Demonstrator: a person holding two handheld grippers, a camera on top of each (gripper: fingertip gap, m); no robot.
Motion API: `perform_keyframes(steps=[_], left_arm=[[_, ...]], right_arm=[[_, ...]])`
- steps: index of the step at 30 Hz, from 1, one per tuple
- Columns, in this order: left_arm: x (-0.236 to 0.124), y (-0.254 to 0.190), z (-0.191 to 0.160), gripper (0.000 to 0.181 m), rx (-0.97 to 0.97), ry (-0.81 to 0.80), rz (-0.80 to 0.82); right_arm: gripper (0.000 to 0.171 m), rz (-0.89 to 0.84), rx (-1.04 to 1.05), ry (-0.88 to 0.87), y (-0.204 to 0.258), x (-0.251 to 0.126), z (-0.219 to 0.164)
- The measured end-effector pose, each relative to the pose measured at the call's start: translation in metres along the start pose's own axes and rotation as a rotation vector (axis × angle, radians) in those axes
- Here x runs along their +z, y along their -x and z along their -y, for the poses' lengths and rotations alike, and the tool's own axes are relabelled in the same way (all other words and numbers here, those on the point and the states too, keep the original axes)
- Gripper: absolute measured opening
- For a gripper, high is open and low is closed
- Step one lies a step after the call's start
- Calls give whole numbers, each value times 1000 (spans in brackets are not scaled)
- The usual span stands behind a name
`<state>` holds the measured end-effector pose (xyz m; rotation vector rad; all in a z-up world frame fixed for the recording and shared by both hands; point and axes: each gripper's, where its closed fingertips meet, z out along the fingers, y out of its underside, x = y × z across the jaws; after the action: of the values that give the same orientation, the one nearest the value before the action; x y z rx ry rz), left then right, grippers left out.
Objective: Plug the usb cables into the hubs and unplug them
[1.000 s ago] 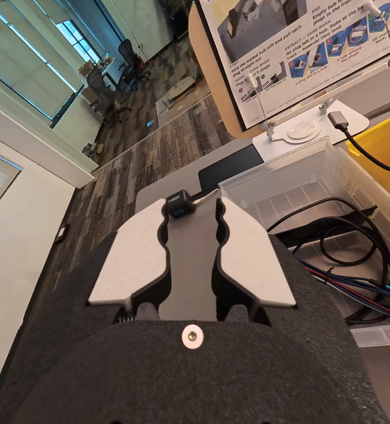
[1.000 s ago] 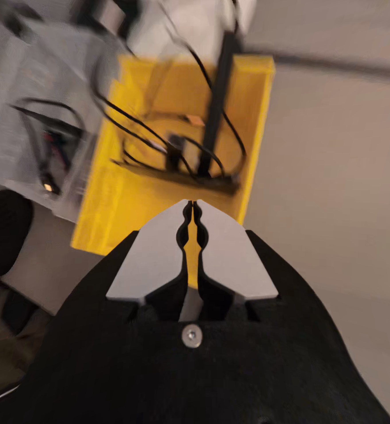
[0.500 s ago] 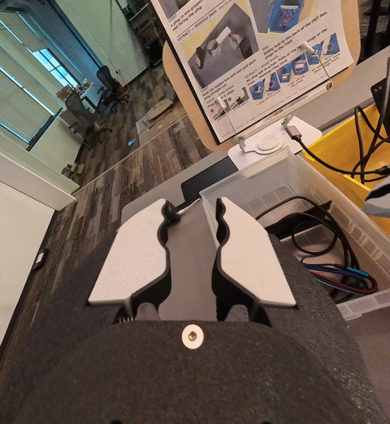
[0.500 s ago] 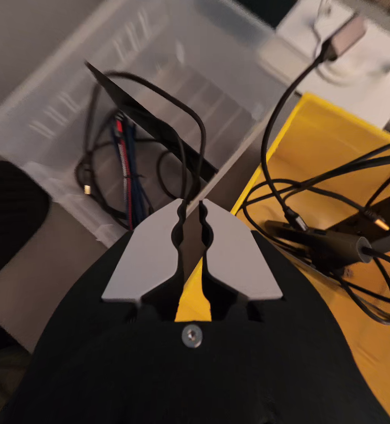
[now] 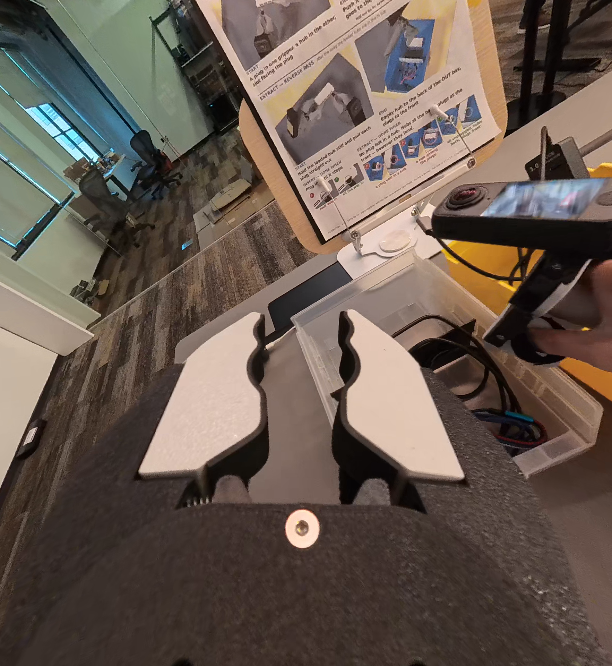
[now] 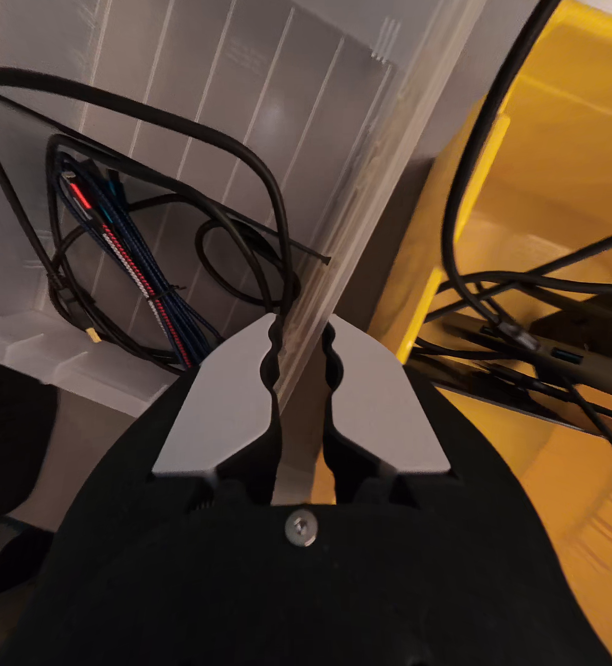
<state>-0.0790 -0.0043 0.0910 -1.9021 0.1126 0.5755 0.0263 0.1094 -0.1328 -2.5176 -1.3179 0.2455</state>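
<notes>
Left gripper (image 5: pixel 300 324) up front, jaws parted wide and nothing between them, hanging over the grey table (image 5: pixel 290 403) right at the near-left corner of the clear plastic bin (image 5: pixel 556 450). Over on the right wrist view, the right gripper (image 6: pixel 299 326) has its jaws set to a narrow gap, empty too, straddling the wall of that clear bin (image 6: pixel 336 274) with the tips just at the rim. Down inside the bin lies a tangle of usb cables: black cables (image 6: pixel 261 180) looping around, and a tied bundle of braided blue and red cables (image 6: pixel 160 288) at the near end, one gold-tipped plug (image 6: pixel 93 335) showing beside it. Just beyond, touching alongside, the yellow bin (image 6: pixel 549 180) holds a dark hub (image 6: pixel 567 364) lying on its floor with black cables running to it; whether they are fully seated is hard to tell through the blur. From the left view, a hand (image 5: pixel 592 317) grips the right gripper's handle above both bins, and farther back an instruction board (image 5: pixel 369 108) stands on its white base (image 5: pixel 387 248).
</notes>
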Motion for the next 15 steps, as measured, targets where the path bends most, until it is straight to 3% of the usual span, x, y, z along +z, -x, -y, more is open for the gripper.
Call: perform_keyframes(steps=[5, 15], left_arm=[[-1, 1, -1, 38, -4, 0, -10], [-7, 2, 2, 37, -4, -26, -13]], right_arm=[[21, 128, 93, 22, 17, 20, 1], [26, -78, 51, 90, 8, 39, 0]])
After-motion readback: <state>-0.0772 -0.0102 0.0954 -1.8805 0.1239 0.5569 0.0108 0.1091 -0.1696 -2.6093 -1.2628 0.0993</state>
